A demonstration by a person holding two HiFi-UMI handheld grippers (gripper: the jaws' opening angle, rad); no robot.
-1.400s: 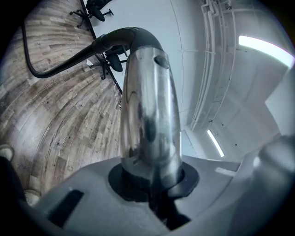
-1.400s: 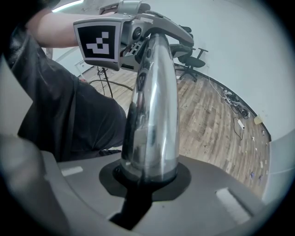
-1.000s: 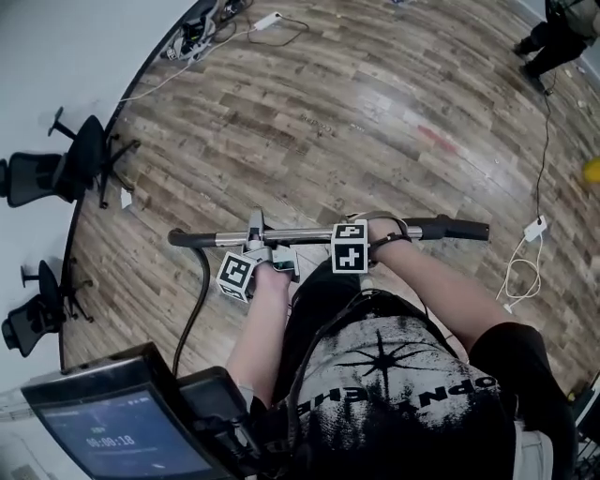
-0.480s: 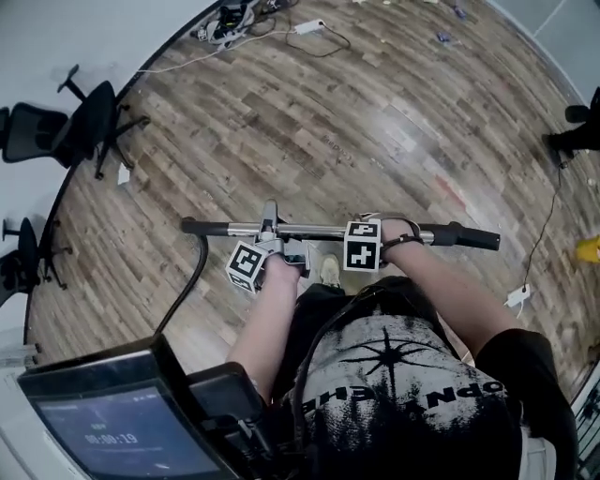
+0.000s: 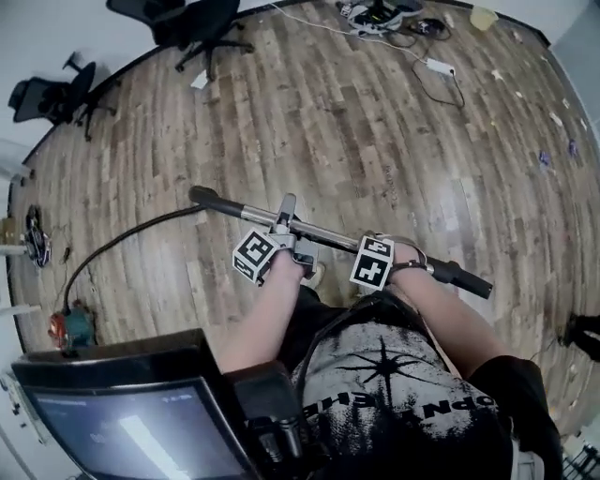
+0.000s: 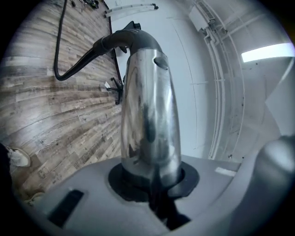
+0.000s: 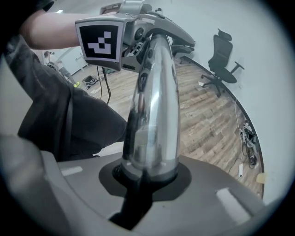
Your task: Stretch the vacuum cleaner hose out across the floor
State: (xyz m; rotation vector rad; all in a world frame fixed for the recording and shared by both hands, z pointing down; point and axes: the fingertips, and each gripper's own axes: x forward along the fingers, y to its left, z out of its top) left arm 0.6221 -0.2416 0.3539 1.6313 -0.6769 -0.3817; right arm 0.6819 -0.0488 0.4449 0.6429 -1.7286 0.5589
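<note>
So, left gripper (image 5: 286, 230) and right gripper (image 5: 394, 258) both have jaws clamped on the metal tube (image 5: 323, 232); beyond your left jaws the hose (image 5: 122, 242) curves slack, so it's partly stretched, I'd say.

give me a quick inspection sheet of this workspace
surface: wood plank floor
job's things: metal tube held across the person's front; black hose curves from its left end towards a red and teal object
clutter: small scraps at the floor's right edge
grippers: left tongs and right tongs both shut on the metal tube
cables: white power strip and cable tangle by the far wall
surroundings: office chairs, white wall, a screen near the person
</note>
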